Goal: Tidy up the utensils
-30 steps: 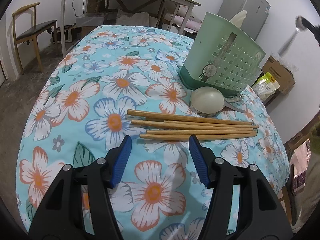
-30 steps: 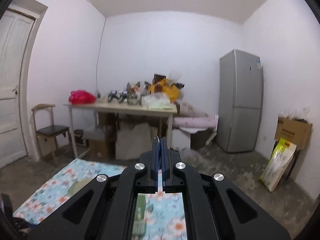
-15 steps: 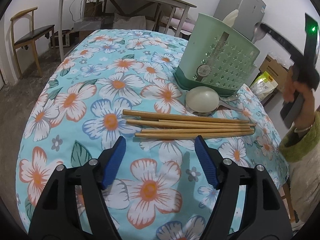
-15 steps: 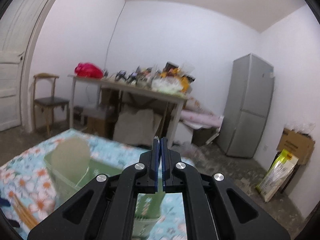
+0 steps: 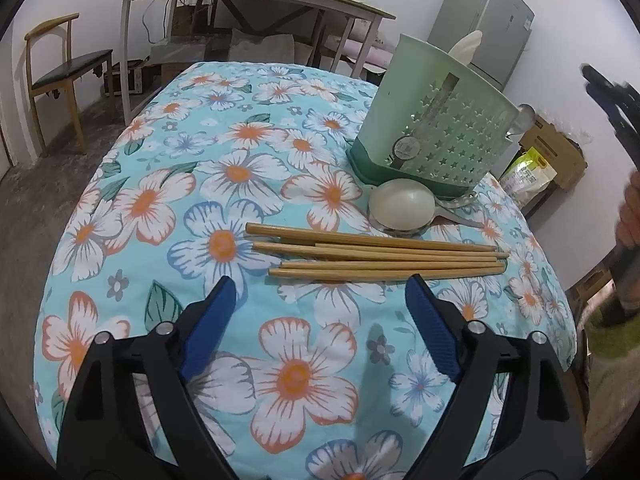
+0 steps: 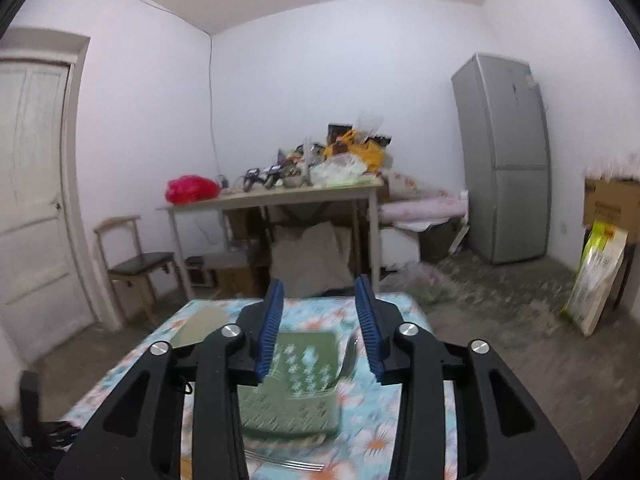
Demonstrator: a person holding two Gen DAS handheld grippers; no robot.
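Wooden chopsticks, five or so in a loose bundle, lay flat on the floral cloth covering the counter, with their tapered tips pointing toward the right of the left wrist view. The left gripper hovered just short of the bundle, angled downward at the cloth. Its jaws were opening and stood wide apart, with nothing between the blue pads; only cloth showed in the gap.

Just beyond the chopsticks, a white ladle bowl rested face down. A metal fork lay beside it, against the base of the utensil holder. The holder was pale green plastic with star-shaped perforations and a darker green base, and it stood upright near the far right edge of the counter. A cream-coloured utensil projected from its top, and a metal spoon showed at its right rim.

The right gripper was positioned above the holder, pointing nearly level toward the far wall. Its jaws were opening and were partly apart, and no object sat between the pads. In that view the spoon handle leaned inside the holder directly below the gripper, clear of both pads. The fork tines lay on the cloth in front of the holder.

In the left wrist view, the person's hand appeared blurred at the right edge.
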